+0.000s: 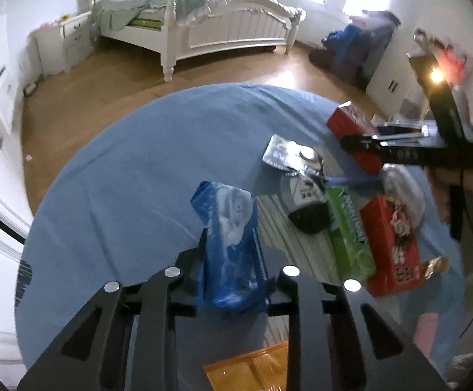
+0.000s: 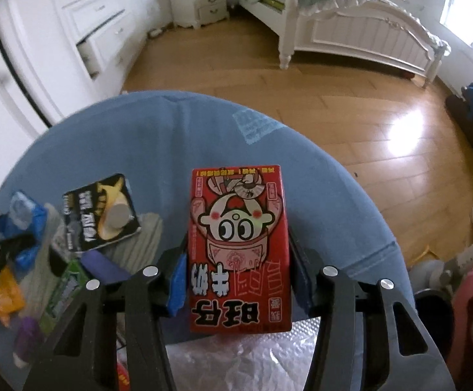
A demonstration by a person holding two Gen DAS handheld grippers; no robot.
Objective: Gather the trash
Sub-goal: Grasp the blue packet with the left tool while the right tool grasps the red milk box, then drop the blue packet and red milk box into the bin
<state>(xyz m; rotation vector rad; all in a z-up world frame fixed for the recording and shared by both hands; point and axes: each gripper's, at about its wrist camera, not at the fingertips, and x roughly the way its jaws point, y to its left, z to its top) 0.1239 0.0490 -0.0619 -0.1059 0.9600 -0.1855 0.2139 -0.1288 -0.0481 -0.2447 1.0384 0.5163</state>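
The left hand-held gripper is closed on a crumpled blue plastic wrapper, which is shiny, partly transparent and stands up between the black fingers above the bench. The bench is round and covered with a smooth blue cloth that has soft folds.

The right hand-held gripper clamps a red milk carton, a flat-sided rectangular box printed with a cartoon face; it is seen upside down, and its lower edge is hidden behind the gripper body.

To the right of the blue wrapper, in the left wrist view, a heap of trash lies on a pale striped mat: a dark pouch with a white round cap, a green box, a second red carton and a silver blister pack. These things touch or overlap each other. A clear shiny thing behind the red carton is blurred, possibly a plastic bag. An orange packet is half covered by the left gripper's frame.

A white wooden bed stands on the wooden floor, well apart from the bench.
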